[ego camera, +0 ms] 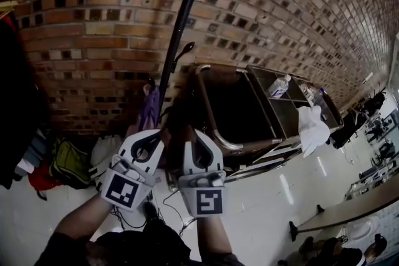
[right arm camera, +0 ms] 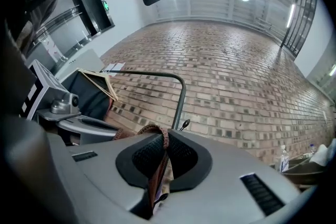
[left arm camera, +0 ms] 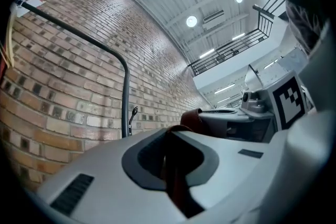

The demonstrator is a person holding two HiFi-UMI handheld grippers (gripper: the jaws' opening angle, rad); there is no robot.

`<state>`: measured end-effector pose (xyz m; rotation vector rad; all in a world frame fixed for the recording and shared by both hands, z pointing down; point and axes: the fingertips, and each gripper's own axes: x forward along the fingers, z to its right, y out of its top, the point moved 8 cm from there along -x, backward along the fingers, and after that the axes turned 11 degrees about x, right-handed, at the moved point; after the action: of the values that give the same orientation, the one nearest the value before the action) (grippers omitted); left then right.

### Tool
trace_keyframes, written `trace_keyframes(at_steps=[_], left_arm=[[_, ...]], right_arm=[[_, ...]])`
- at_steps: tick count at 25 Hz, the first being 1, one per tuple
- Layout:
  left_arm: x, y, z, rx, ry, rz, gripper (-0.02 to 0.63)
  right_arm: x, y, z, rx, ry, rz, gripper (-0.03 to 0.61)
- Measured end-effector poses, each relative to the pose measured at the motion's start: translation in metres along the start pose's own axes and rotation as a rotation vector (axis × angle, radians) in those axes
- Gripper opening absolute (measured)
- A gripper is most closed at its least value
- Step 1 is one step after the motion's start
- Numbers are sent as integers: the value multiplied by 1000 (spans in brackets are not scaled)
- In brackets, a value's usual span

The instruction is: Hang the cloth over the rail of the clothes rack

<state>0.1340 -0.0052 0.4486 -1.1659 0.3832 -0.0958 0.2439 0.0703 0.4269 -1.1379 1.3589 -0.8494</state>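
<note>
My left gripper (ego camera: pixel 149 141) and right gripper (ego camera: pixel 201 145), side by side, each pinch the brown cloth (right arm camera: pixel 156 173) before the clothes rack's black rail (ego camera: pixel 182 15).

I can read no words or numbers anywhere. The cubes on my left gripper (ego camera: pixel 151 145) and right gripper (ego camera: pixel 198 149) carry only black-and-white square markers (ego camera: pixel 123 191). A white label (right arm camera: pixel 113 67) on the rack rail (right arm camera: pixel 152 75), ahead of the right gripper, is too small to read.

Brown cloth (right arm camera: pixel 156 176) bunched up beside black rack (ego camera: pixel 182 25).
</note>
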Motion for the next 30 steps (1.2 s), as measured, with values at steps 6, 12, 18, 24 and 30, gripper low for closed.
trace_keyframes(at_steps=[6, 12, 18, 24, 30], left_arm=[[76, 16, -18, 50, 25, 31, 25], [143, 47, -45, 73, 41, 89, 25], [207, 81, -66, 46, 62, 192, 25], [247, 101, -77, 58, 69, 239, 25], [286, 112, -86, 107, 115, 267, 25]], right_arm=[[50, 13, 55, -6, 50, 35, 29], [96, 37, 103, -3, 119, 89, 29], [138, 67, 154, 20, 122, 176, 29], [168, 87, 191, 27, 160, 214, 29], [196, 98, 219, -24, 167, 271, 29]])
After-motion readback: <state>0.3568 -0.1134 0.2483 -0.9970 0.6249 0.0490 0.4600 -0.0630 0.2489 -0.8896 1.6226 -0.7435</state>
